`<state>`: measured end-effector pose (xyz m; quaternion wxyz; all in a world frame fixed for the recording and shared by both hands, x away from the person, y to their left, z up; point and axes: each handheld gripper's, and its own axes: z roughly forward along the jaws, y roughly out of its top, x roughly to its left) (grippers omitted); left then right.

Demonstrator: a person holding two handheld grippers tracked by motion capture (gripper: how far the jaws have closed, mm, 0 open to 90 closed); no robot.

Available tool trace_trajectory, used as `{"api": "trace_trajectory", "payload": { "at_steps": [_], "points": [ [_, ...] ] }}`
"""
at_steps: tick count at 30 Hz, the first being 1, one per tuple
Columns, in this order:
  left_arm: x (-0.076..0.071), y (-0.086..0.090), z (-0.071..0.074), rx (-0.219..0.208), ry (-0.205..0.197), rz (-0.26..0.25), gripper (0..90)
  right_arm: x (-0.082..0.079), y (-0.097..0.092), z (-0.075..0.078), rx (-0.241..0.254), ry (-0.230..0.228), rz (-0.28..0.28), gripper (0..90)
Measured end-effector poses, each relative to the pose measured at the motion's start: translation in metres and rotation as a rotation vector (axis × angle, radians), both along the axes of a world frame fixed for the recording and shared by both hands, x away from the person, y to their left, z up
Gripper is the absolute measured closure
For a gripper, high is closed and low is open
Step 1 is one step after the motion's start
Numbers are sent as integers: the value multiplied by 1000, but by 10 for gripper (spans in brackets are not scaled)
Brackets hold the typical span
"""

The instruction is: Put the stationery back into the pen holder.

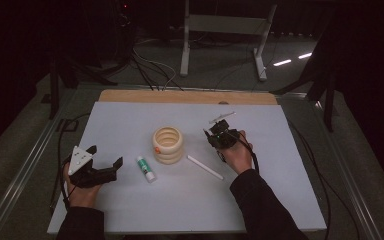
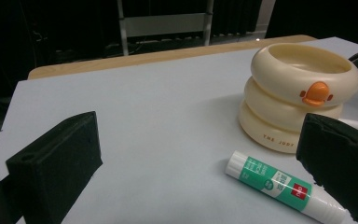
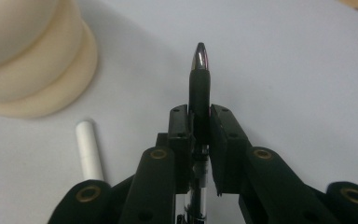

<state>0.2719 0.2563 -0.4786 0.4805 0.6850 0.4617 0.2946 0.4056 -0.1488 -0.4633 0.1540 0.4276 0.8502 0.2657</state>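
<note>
While clamped in right gripper (image 3: 199, 122): pen (image 3: 199, 79), tip outward.

We are viewing the desk (image 1: 130, 120), its white sheet lying on top; resting directly on it are a cream ringed holder (image 1: 168, 145), a glue stick (image 1: 146, 168) and a white cap (image 1: 205, 167).

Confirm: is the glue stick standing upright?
No, the glue stick lies flat on the table, in front of the duck cup.
</note>
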Motion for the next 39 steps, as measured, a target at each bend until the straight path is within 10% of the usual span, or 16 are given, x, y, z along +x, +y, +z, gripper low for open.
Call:
{"api": "trace_trajectory", "payload": {
  "at_steps": [39],
  "points": [
    [0, 0, -1, -6, 5, 3, 4, -10, 13, 38, 108, -164, 21, 800]
  ]
}}
